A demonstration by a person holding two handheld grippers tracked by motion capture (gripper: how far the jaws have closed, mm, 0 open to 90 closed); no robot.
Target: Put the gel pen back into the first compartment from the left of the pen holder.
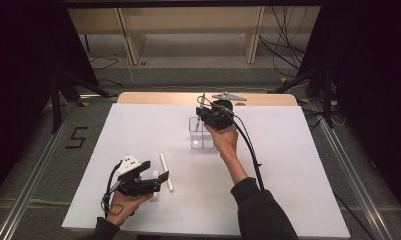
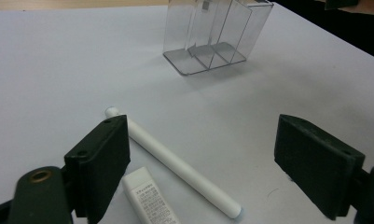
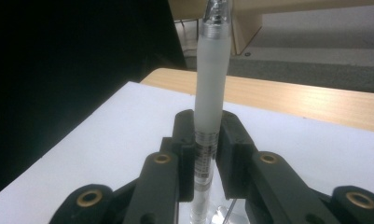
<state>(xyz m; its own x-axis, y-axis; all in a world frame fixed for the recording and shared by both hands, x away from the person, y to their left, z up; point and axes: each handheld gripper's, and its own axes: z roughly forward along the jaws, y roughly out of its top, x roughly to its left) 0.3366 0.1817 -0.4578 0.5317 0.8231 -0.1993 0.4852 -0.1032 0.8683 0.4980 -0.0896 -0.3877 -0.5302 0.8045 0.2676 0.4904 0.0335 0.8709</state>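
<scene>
A clear plastic organizer (image 1: pixel 198 134) (image 2: pixel 215 35) with several compartments stands mid-table. Above it my right gripper (image 1: pixel 204 111) (image 3: pixel 208 140) is shut on a frosted pen (image 3: pixel 211 84) held upright, its lower end reaching down toward the organizer. Near the front left, my left gripper (image 1: pixel 160 181) (image 2: pixel 201 163) stands open, low over the table. A white marker (image 1: pixel 166 171) (image 2: pixel 173 161) lies between its jaws, and a white eraser (image 2: pixel 149 198) with printed text rests beside the left jaw.
A white sheet (image 1: pixel 138 130) covers the table, with a wooden edge (image 1: pixel 163 97) at the back. Beyond are pale shelves (image 1: pixel 188 30), cables on the floor and black stands at both sides.
</scene>
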